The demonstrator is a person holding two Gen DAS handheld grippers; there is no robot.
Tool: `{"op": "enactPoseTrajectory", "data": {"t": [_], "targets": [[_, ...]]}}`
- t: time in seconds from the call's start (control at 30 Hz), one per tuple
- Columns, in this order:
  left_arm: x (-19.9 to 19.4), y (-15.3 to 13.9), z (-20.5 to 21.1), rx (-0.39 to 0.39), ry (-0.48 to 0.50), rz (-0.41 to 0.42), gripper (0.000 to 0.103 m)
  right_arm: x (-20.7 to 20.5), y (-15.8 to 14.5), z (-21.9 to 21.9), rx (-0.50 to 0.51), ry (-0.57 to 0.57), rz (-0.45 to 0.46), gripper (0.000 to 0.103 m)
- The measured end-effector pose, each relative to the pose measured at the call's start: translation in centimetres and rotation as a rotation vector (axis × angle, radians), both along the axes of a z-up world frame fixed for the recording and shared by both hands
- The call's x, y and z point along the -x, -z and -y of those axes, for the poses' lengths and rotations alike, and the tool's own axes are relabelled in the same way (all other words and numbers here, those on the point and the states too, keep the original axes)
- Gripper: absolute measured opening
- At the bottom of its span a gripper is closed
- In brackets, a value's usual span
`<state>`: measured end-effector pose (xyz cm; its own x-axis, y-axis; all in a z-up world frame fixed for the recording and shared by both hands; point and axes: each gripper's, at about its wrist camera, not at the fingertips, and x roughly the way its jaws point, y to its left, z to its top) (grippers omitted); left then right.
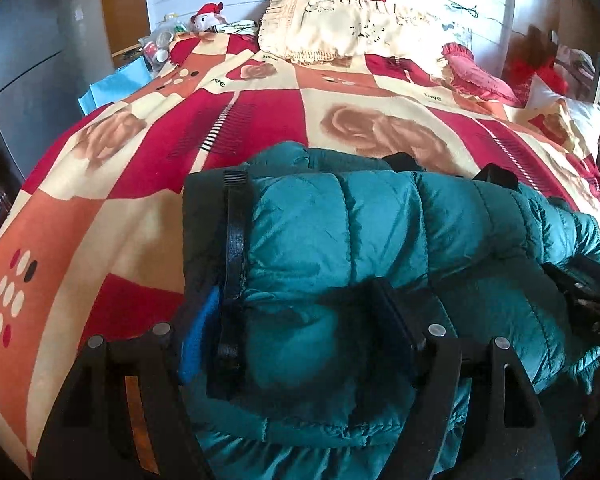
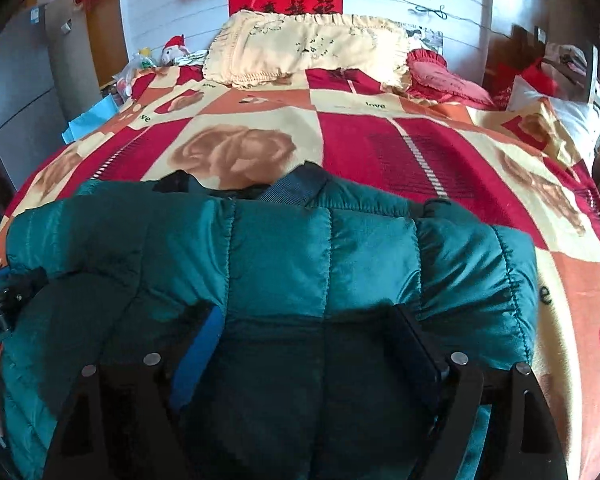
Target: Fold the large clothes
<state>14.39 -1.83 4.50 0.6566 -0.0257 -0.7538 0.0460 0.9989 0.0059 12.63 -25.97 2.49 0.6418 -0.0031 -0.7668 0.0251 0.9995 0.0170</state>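
A teal quilted down jacket (image 1: 360, 220) lies folded in a thick bundle on the red, orange and cream bedspread (image 1: 100, 220), near the bed's front edge. Its black-edged hem with a strap (image 1: 234, 240) faces left. My left gripper (image 1: 296, 300) stands open low over the bundle's left end, puffy fabric bulging between its fingers. My right gripper (image 2: 308, 316) is open over the right part of the jacket (image 2: 280, 248), fabric between its fingers too. Each gripper shows at the edge of the other's view: the right gripper (image 1: 588, 292) and the left gripper (image 2: 0, 300).
A cream frilled pillow (image 1: 332, 28) and a red pillow (image 1: 476, 76) lie at the head of the bed against the white wall. A grey fridge (image 1: 20, 60) stands at the left, with bottles and a plush toy (image 1: 208, 16) beside the bed. Bare bedspread (image 2: 380, 140) lies beyond the jacket.
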Motion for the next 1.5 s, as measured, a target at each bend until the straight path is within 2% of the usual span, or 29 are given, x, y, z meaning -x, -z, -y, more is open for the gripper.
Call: {"op": "enactPoseTrajectory", "data": {"t": [0.13,0.37,0.43,0.57,0.73,0.9,1.0,1.17,1.23,1.33,1.43,1.5], "targets": [[0.0,0.1,0.0,0.000,-0.001,0.000,0.075,0.6,-1.5,0.1,0.001,0.001,-0.016,0.082],[0.0,0.2,0.1,-0.005,-0.003,0.005,0.075,4.3,-4.6,-0.2,-0.050,-0.043,0.057,0.082],[0.0,0.2,0.1,-0.006,-0.003,0.007,0.076,4.5,-4.3,-0.9,-0.033,-0.060,0.049,0.082],[0.0,0.3,0.2,-0.006,0.001,0.016,0.078,4.2,-1.8,-2.2,0.043,-0.067,0.004,0.082],[-0.1,0.5,0.3,-0.011,0.003,0.023,0.078,4.5,-0.1,-2.3,0.061,-0.060,0.006,0.083],[0.0,0.7,0.4,-0.006,-0.002,0.027,0.078,4.8,-1.0,-1.8,0.046,-0.069,-0.022,0.083],[0.0,0.7,0.3,-0.006,-0.001,0.027,0.078,6.3,-2.8,-1.0,0.023,-0.065,0.014,0.083],[0.0,0.7,0.4,-0.008,-0.001,0.028,0.078,8.1,-4.4,1.0,0.048,-0.019,0.086,0.083],[-0.1,0.7,0.3,-0.009,-0.001,0.028,0.078,7.9,-4.0,2.1,0.047,0.014,0.073,0.083],[0.1,0.7,0.4,-0.007,0.001,0.030,0.079,7.0,-1.9,3.5,0.061,0.067,-0.008,0.084],[0.2,0.5,0.2,0.001,0.005,0.026,0.079,6.8,-0.6,3.9,0.055,0.066,-0.006,0.089],[0.6,0.1,-0.2,0.010,0.011,0.007,0.079,6.6,-0.5,3.9,0.066,0.068,-0.013,0.089]]}}
